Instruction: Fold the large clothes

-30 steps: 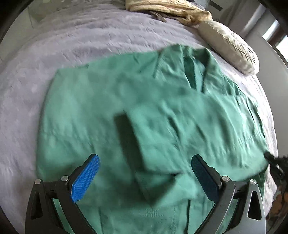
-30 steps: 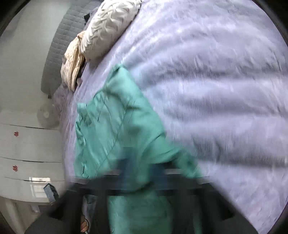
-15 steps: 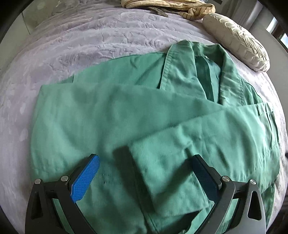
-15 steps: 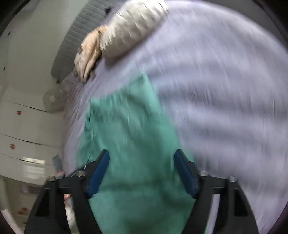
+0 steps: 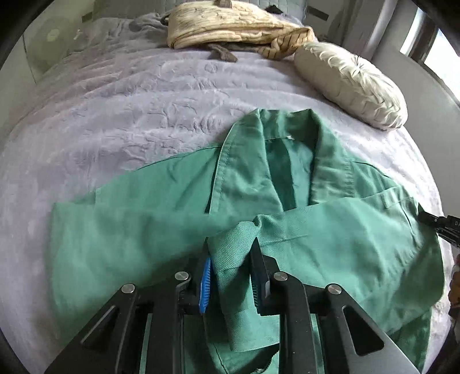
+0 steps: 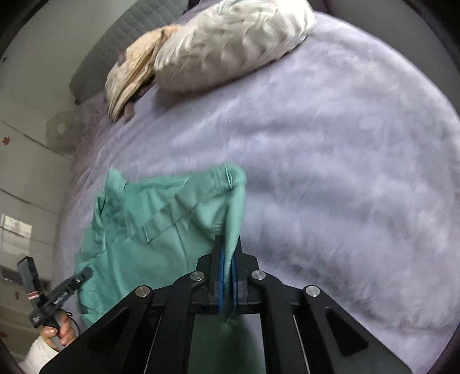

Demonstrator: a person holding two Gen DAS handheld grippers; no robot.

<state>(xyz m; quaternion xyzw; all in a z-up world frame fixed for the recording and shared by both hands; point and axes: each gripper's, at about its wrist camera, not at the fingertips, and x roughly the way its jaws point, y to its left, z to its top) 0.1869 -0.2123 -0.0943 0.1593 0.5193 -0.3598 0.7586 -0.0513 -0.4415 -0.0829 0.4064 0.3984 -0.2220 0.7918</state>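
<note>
While the green shirt point(image 5: 302, 172) lies collar-up on the bed point(image 5: 143, 109), the left hand-held gripper point(image 5: 231, 273) pinches a fold between its fingers and the right hand-held gripper point(image 6: 228, 270) clamps an edge; judging by its spread body, folding is barely begun.

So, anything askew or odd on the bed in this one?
Nothing damaged or spilled. The green shirt lies mid-fold, each hand-held gripper, left and right, shut on its fabric. A beige garment sits bunched beside the cushion at the head of the bed.
</note>
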